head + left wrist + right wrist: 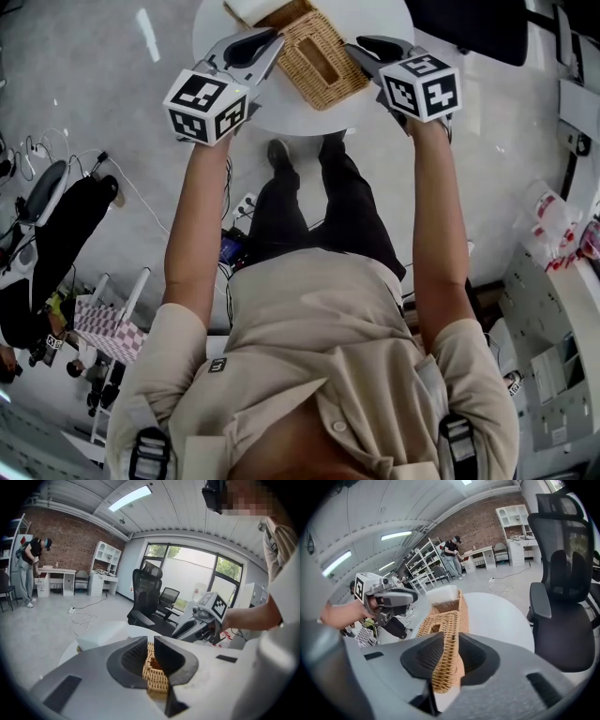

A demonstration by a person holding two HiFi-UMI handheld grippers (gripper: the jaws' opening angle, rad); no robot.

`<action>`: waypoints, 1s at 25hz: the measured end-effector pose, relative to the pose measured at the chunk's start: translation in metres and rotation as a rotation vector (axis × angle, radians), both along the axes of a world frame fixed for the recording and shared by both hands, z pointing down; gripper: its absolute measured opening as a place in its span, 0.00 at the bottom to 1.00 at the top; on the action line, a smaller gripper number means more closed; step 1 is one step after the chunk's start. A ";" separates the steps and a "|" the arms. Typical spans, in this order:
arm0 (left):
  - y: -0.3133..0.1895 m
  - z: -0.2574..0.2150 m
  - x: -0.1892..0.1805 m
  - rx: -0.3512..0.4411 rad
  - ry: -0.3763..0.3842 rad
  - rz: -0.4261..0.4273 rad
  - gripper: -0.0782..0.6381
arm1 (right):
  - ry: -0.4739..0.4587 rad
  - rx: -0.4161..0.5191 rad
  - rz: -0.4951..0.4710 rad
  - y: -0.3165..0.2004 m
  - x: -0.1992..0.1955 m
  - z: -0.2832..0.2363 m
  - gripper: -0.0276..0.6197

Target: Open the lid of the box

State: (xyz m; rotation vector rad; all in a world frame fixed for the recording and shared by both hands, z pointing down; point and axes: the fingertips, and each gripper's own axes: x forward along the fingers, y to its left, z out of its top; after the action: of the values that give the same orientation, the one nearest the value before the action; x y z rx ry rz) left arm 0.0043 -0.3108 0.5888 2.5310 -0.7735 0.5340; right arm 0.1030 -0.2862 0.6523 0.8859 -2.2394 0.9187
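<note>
Long white ceiling strip lamps point(130, 498) and a wide glass window point(187, 573) light everything brightly; both gripper views curve, darkening at corners.

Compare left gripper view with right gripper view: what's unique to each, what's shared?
Left gripper view only: the big window and the right gripper. Right gripper view only: the lid with its slot, and the left gripper. Shared: the wicker box between that view's own jaws, a black office chair, the brick wall, a person standing at a desk.
</note>
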 end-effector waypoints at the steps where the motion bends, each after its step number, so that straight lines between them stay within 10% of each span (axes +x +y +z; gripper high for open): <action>1: 0.000 0.004 0.001 -0.004 -0.003 -0.001 0.13 | -0.003 -0.011 -0.003 0.001 0.000 0.005 0.19; 25: 0.010 0.044 -0.001 -0.076 -0.015 -0.020 0.19 | -0.120 -0.153 0.000 0.015 -0.006 0.023 0.21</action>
State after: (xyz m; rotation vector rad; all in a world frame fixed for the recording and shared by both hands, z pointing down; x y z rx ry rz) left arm 0.0032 -0.3009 0.6324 2.4501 -0.7679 0.5660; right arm 0.0965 -0.2712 0.6757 0.7803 -2.2327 1.1536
